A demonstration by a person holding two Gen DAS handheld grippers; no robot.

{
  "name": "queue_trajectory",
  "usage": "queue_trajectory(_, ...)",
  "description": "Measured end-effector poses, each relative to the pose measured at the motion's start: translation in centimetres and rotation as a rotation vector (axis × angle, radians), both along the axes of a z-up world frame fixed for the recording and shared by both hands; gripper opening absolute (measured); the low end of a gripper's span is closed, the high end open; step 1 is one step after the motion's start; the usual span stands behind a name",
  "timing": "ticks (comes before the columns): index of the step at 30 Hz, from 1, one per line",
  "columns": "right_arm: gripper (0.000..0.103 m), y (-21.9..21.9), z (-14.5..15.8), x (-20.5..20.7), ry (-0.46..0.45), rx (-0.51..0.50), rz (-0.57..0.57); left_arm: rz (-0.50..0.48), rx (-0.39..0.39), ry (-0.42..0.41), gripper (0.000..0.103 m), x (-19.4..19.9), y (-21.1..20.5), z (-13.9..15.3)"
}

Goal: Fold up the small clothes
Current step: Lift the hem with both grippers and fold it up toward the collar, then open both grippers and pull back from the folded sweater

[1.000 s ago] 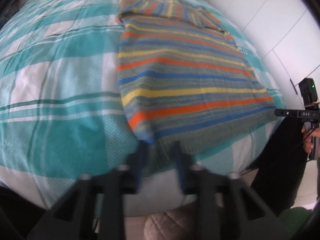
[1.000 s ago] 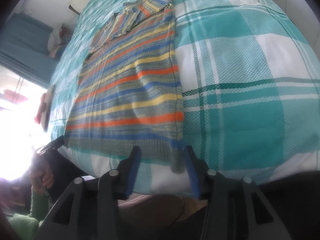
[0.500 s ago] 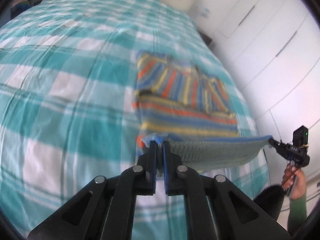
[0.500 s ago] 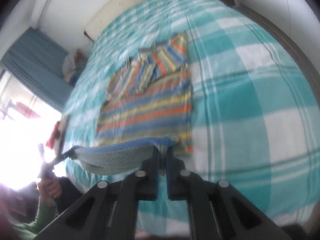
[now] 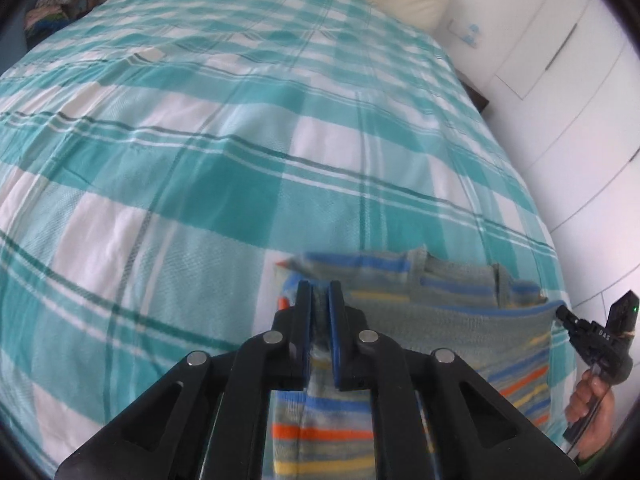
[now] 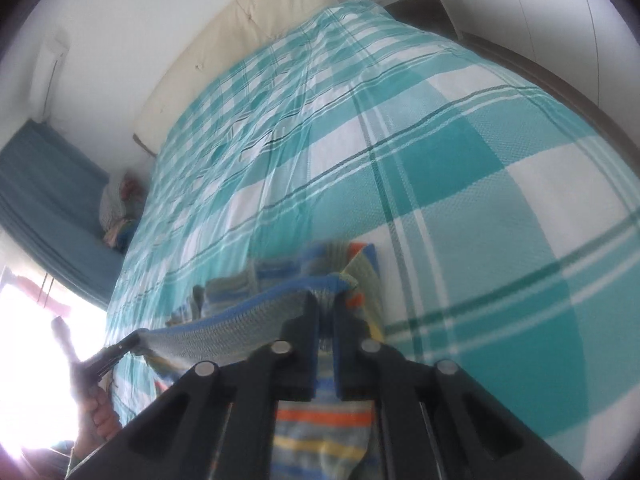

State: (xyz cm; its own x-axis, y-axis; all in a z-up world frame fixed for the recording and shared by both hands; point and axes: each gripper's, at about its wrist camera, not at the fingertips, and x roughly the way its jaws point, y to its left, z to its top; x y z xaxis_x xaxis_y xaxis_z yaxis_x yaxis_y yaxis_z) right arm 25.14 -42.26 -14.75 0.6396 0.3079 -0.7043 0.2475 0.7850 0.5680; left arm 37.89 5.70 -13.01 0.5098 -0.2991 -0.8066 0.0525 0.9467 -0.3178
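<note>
A striped knitted sweater, grey with blue, orange and yellow bands, lies on the bed. My left gripper is shut on the left corner of its grey hem. My right gripper is shut on the right corner; it also shows in the left wrist view. The hem is stretched taut between both grippers and carried over the sweater's upper part, near the folded sleeves. The left gripper also shows at the far end of the hem in the right wrist view.
The bed carries a teal and white checked cover. A cream headboard cushion is at the far end. White wardrobe doors stand on the right. A pile of clothes sits beside the bed by a blue curtain.
Both grippers closed on the hem corners at the bed's near edge, lifted the hem and carried it forward over the sweater toward the sleeves.
</note>
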Motion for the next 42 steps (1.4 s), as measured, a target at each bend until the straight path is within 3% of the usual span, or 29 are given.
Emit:
queue_trajectory(2, 0.012, -1.1, -1.4, 1.0, -0.02, 0.046, -0.045, 0.071, -0.03, -0.002, 0.024, 1.5, 1.2, -0.4)
queue_trajectory(3, 0.018, -1.8, -1.7, 1.2, -0.035, 0.055, -0.078, 0.106, -0.057, -0.001, 0.044, 2.0, 1.9, -0.5)
queue_trajectory(4, 0.035, -2.5, -1.8, 1.2, -0.051, 0.069, -0.114, 0.144, -0.078, -0.007, 0.054, 2.3, 2.8, -0.3)
queue_trajectory(6, 0.053, -3.4, -1.4, 0.9, -0.085, 0.079, -0.159, 0.164, -0.108, -0.038, 0.058, 1.9, 3.9, 0.5)
queue_trajectory(8, 0.053, -3.1, -0.3, 0.7, -0.098, 0.046, -0.11, 0.104, -0.083, -0.078, 0.063, 0.8, 3.8, 1.5)
queue_trajectory(12, 0.053, 0.6, 2.1, -0.3, -0.104, -0.084, 0.113, -0.086, 0.047, -0.152, 0.074, -3.9, 1.7, 2.9)
queue_trajectory(14, 0.053, 3.0, 2.1, -0.6, -0.053, -0.089, 0.224, -0.202, 0.055, -0.141, 0.076, -6.2, 0.4, 2.5)
queue_trajectory(17, 0.053, 6.5, -0.4, 0.9, 0.119, -0.061, 0.371, -0.358, 0.039, -0.058, 0.078, -7.8, -2.3, 0.6)
queue_trajectory(19, 0.053, 8.1, -3.1, 3.5, 0.236, -0.004, 0.404, -0.383, 0.095, -0.012, 0.078, -7.1, -4.4, -1.0)
queue_trajectory(21, 0.053, 8.6, -3.0, 5.9, 0.134, -0.02, 0.341, -0.308, 0.15, -0.014, 0.078, -5.3, -5.2, -1.9)
queue_trajectory(23, 0.053, 8.7, -1.1, 7.2, -0.019, -0.112, 0.243, -0.173, 0.144, -0.028, 0.076, -3.5, -4.0, -1.6)
queue_trajectory(26, 0.053, 8.1, 1.1, 6.3, -0.115, -0.052, 0.169, -0.086, -0.013, -0.029, 0.077, -3.5, -0.8, -0.2)
queue_trajectory(28, 0.054, 8.9, 2.1, 4.6, -0.083, -0.101, 0.231, -0.159, -0.007, -0.054, 0.077, -5.4, -0.5, 0.6)
queue_trajectory(32, 0.055, 12.6, 1.8, -2.0, 0.04, -0.375, 0.455, -0.334, 0.164, -0.092, 0.081, -12.5, -2.0, -0.4)
queue_trajectory(36, 0.054, 12.1, -1.4, -10.6, 0.167, -0.444, 0.477, -0.328, 0.335, -0.003, 0.074, -17.2, -1.3, -4.2)
queue_trajectory(40, 0.054, 8.8, -1.8, -16.1, 0.213, -0.487, 0.329, -0.214, 0.208, 0.022, 0.073, -18.9, 2.7, -2.6)
queue_trajectory(42, 0.054, 7.3, -0.8, -17.8, 0.155, -0.422, 0.288, -0.207, 0.138, 0.0, 0.078, -19.6, 3.3, -1.5)
